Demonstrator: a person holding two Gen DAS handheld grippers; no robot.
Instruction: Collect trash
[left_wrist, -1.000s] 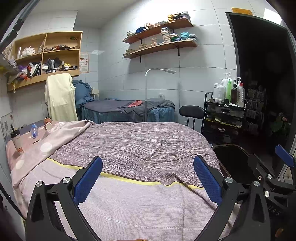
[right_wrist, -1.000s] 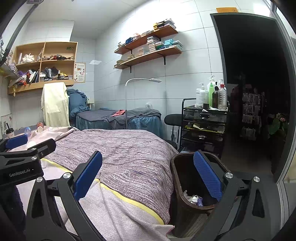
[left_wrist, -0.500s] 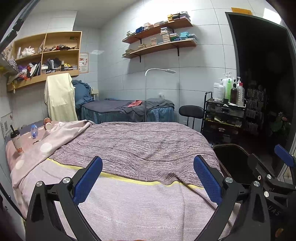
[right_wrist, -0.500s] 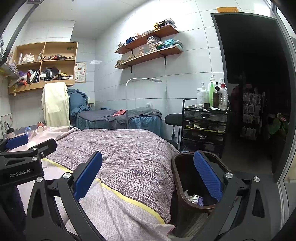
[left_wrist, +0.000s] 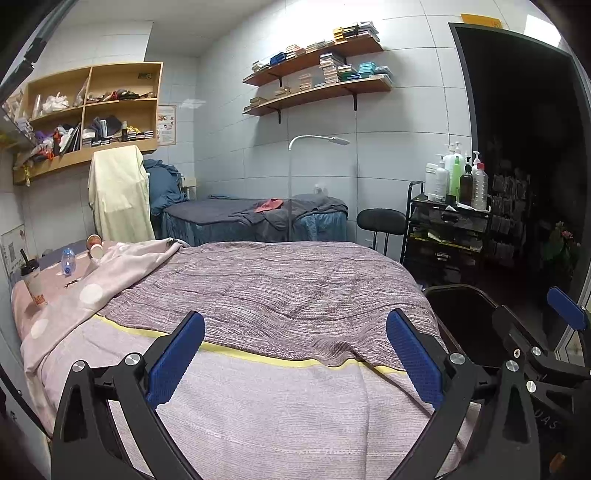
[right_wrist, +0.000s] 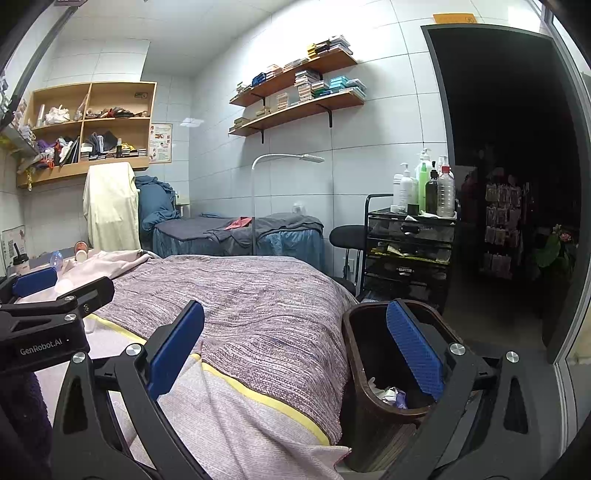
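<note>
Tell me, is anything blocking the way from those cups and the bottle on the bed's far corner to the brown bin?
Nothing solid. Between the cups, the bottle and the bin lies only the rumpled blanket; the bin's mouth is open. Both grippers are open, holding nothing.

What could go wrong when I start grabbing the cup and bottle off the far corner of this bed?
The drink cup with a straw stands upright on soft bedding, so a nudge from the open left gripper could tip it and perhaps spill. The plastic bottle lies on its side and may roll. The trash bin sits at the bed's opposite side, so items could drop on the way.
</note>
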